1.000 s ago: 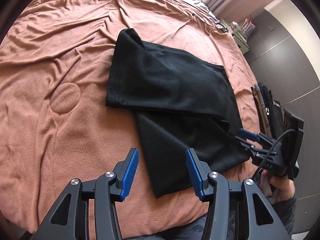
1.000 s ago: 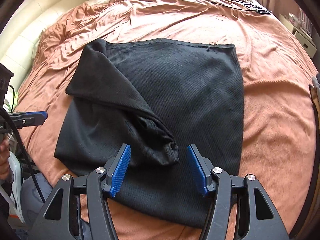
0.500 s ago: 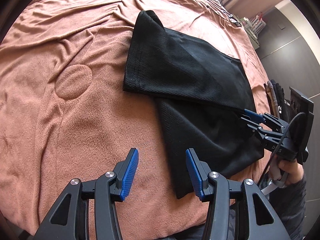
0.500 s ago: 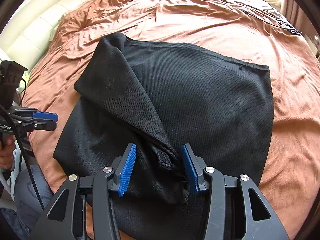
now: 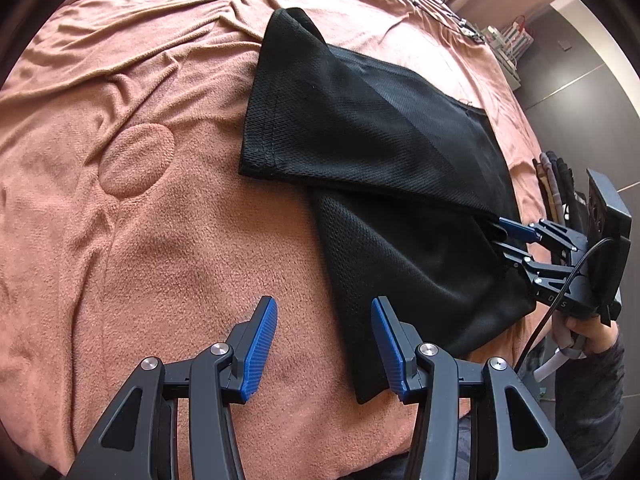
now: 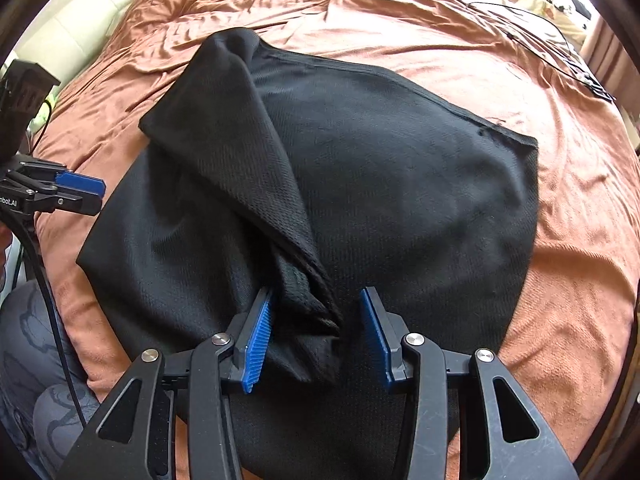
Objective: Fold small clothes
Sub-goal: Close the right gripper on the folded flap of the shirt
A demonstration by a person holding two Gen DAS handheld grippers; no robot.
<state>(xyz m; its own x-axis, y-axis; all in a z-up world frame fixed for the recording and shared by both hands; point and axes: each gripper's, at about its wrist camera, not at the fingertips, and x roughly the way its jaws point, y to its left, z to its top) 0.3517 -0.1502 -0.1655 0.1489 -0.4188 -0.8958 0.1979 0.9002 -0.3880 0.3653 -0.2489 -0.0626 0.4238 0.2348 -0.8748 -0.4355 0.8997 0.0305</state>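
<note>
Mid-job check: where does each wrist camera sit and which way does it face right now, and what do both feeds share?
Left wrist: sits on the left gripper, looking steeply down at the blanket beside the black garment; its blue fingers are apart with nothing between them, and the right gripper with its hand shows at right.
Right wrist: sits on the right gripper, looking down over the garment; its fingers are closing around a bunched fold.
Shared: garment, blanket, both grippers.
</note>
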